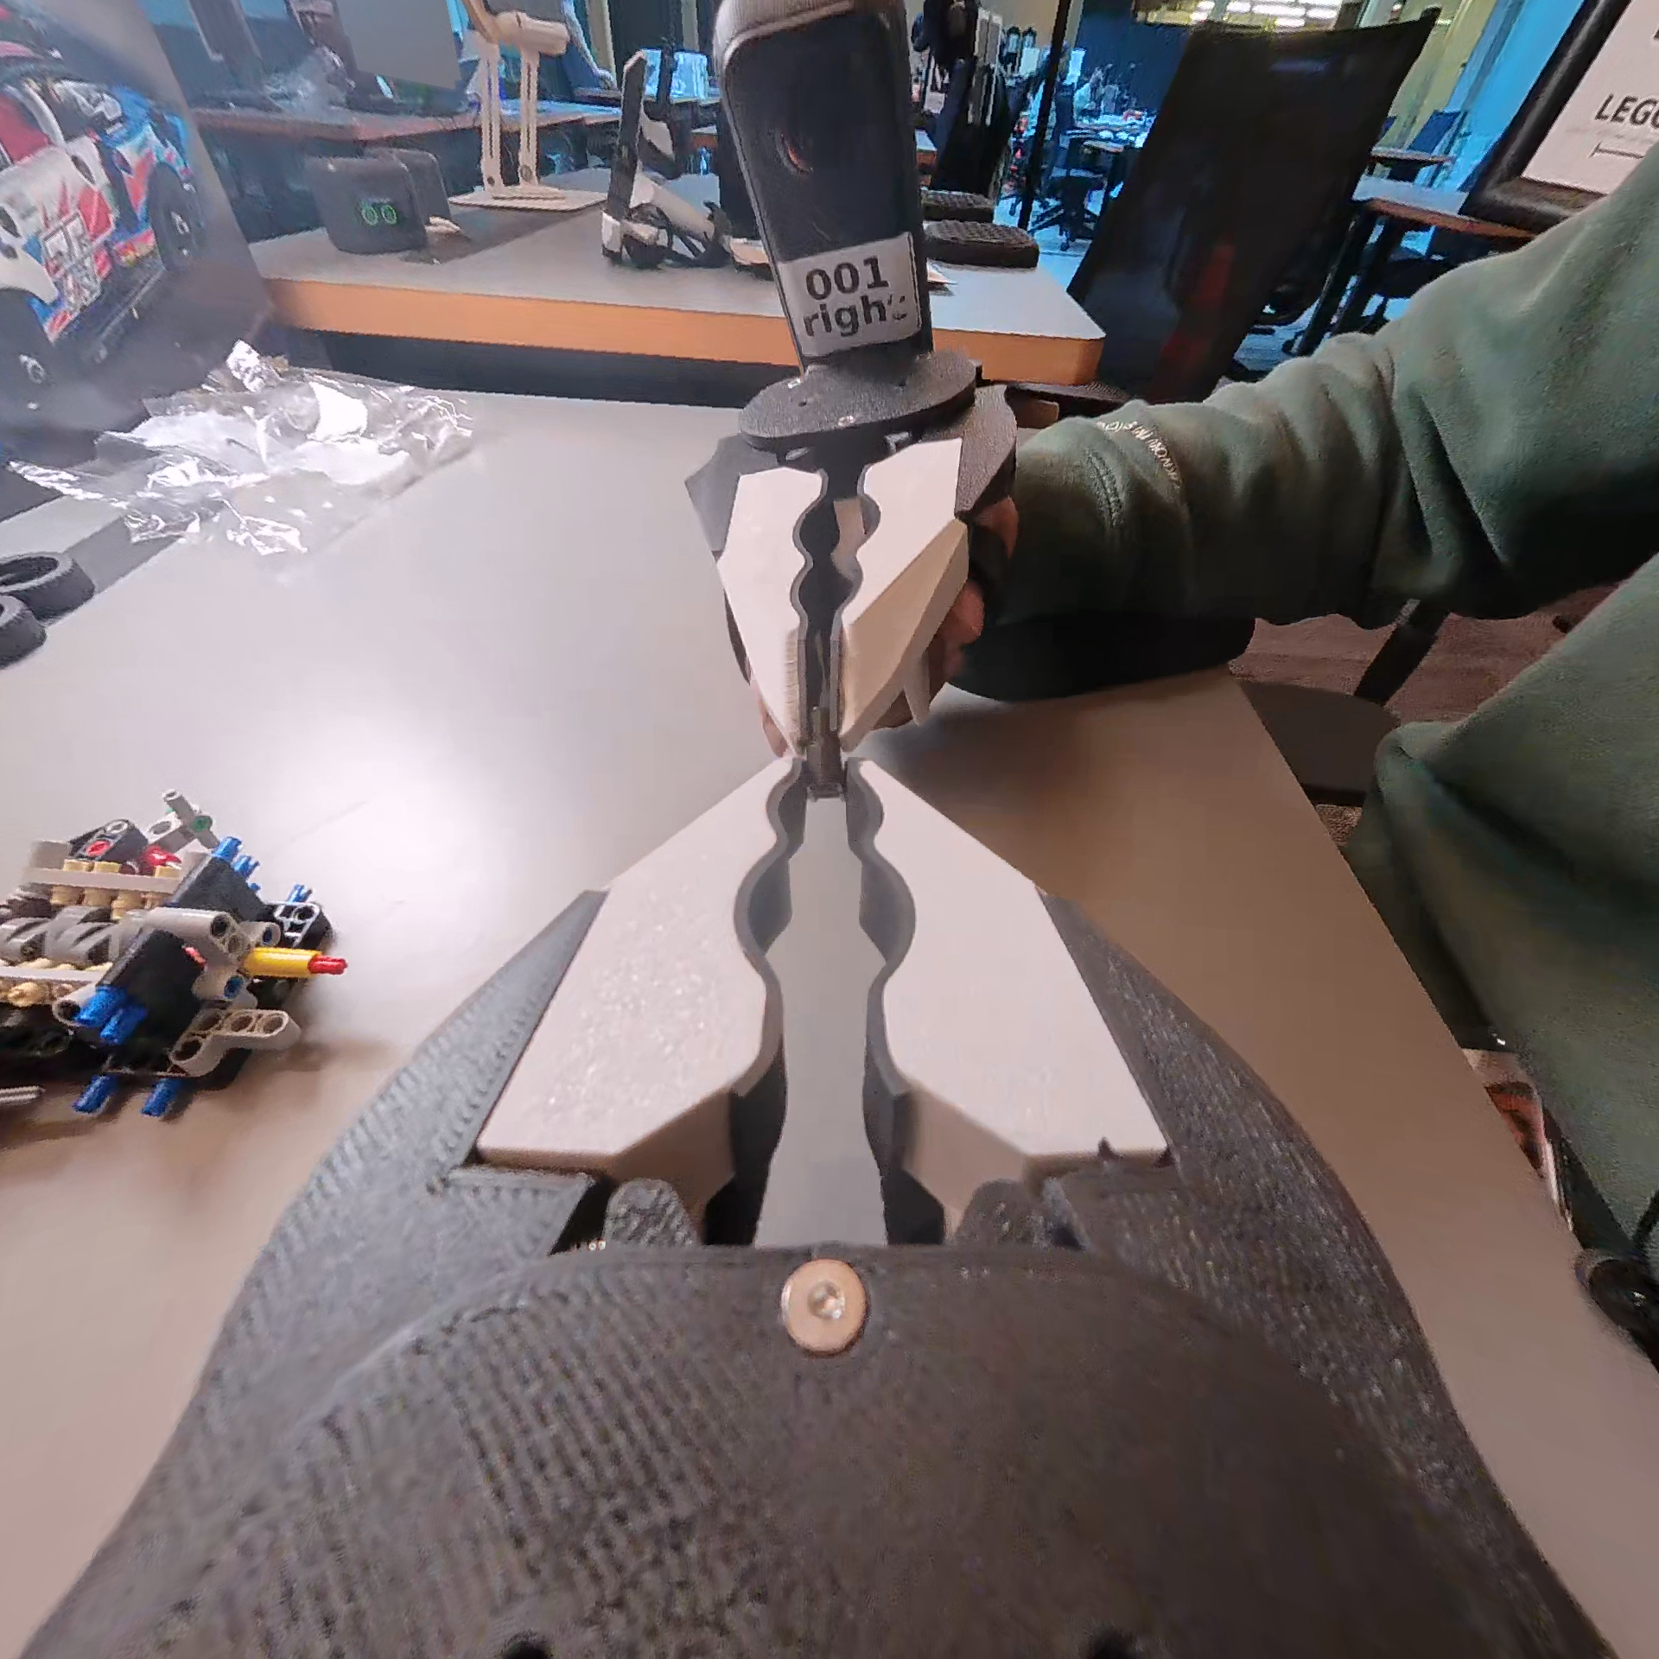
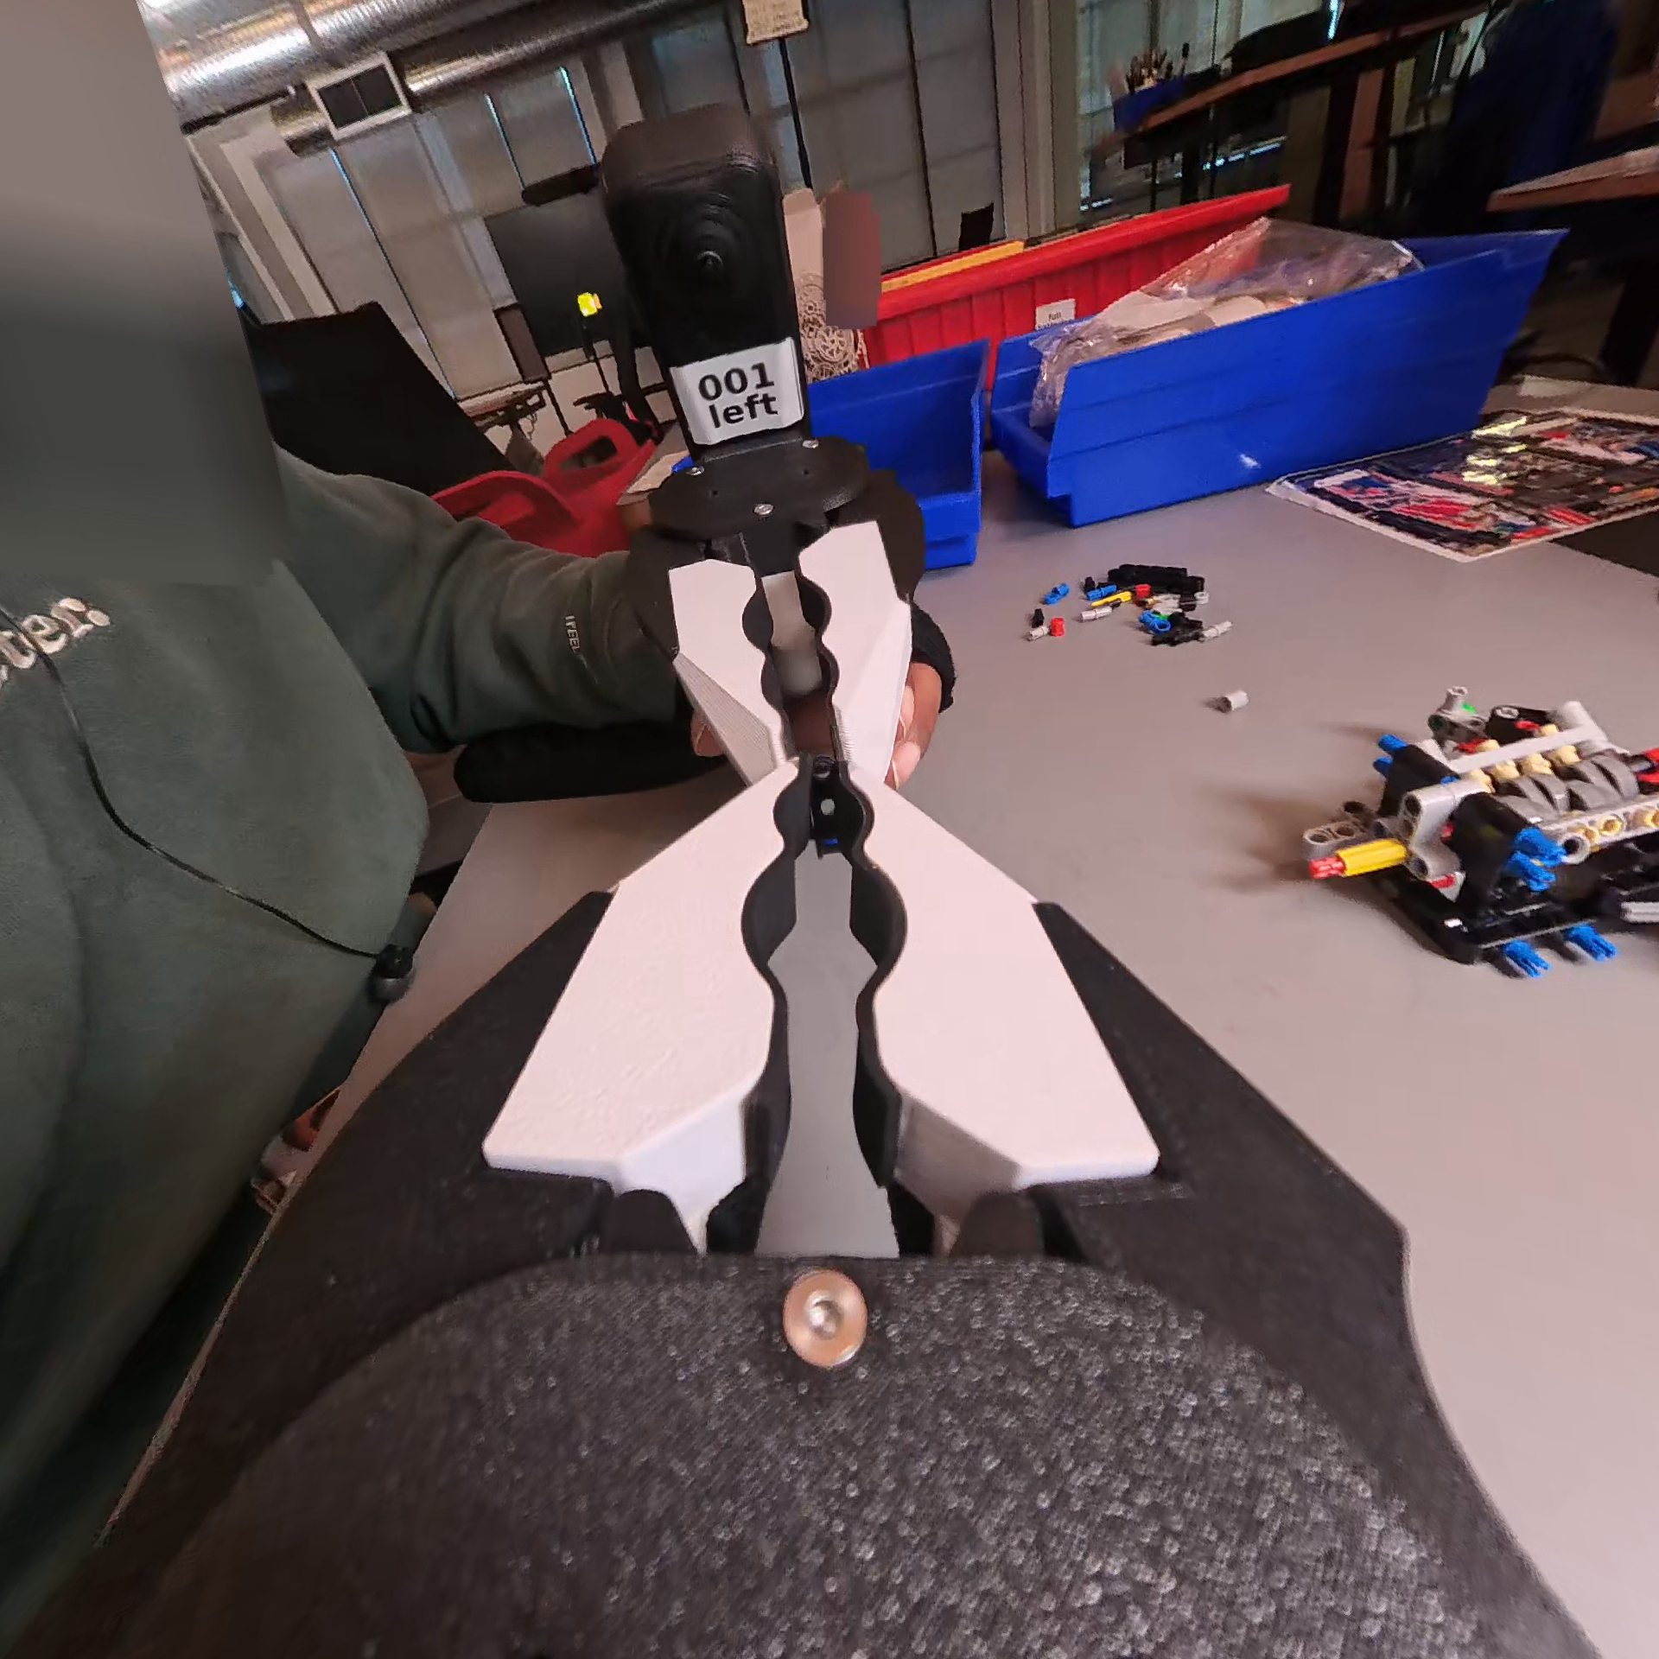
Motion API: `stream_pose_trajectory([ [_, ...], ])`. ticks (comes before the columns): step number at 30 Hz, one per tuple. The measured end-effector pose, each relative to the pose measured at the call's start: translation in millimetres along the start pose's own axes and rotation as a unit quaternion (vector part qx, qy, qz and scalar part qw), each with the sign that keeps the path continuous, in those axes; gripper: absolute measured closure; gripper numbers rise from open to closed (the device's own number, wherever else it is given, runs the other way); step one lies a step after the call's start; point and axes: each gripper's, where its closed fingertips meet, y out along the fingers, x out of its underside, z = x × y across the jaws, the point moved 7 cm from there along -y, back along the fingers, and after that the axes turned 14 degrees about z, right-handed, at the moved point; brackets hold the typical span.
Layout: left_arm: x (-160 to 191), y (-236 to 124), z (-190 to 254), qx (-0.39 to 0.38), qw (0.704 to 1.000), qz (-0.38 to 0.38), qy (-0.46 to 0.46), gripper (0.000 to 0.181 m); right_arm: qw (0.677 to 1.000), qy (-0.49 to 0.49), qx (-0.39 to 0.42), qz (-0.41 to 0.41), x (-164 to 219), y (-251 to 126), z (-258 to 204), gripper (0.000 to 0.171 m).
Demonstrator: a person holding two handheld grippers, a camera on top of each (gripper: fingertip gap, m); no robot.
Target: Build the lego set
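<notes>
My two grippers meet tip to tip just above the grey table [image 1: 467, 682]. My left gripper [image 1: 821, 783] is shut on a small dark lego piece [image 1: 821, 774]. My right gripper [image 2: 826, 790] is shut on a small black lego piece [image 2: 826, 808] with a blue pin at its near end. In each wrist view the other gripper faces me, its tips against mine. Whether the two pieces are joined is hidden by the fingertips. The partly built lego chassis [image 1: 162, 952] lies on the table to one side; it also shows in the right wrist view [image 2: 1508, 835].
Several loose small pieces [image 2: 1131, 606] and a lone grey piece [image 2: 1232, 702] lie beyond the chassis. Blue bins [image 2: 1257, 386], a red bin [image 2: 1077, 269] and an instruction sheet [image 2: 1481, 480] are behind. Plastic bags [image 1: 269, 449], tyres [image 1: 36, 583] and the set's box [image 1: 81, 206] are on the table. The tips of both grippers are at nearly the same place.
</notes>
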Motion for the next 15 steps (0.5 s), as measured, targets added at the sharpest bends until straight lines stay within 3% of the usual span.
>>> stream_pose_trajectory([
  [7,-2,0,0,0.001,1.0,0.004,-0.024,0.176,1.0,-0.009,-0.008,0.02,-2,-2,-1,0.165],
  [11,-6,-5,-10,0.013,0.984,0.063,-0.169,0.175,0.997,-0.071,0.005,0.026,-12,-5,-2,0.143],
  [15,-7,-9,-21,0.027,0.941,0.129,-0.313,0.176,0.98,-0.19,0.053,0.008,-15,-1,-6,0.131],
])
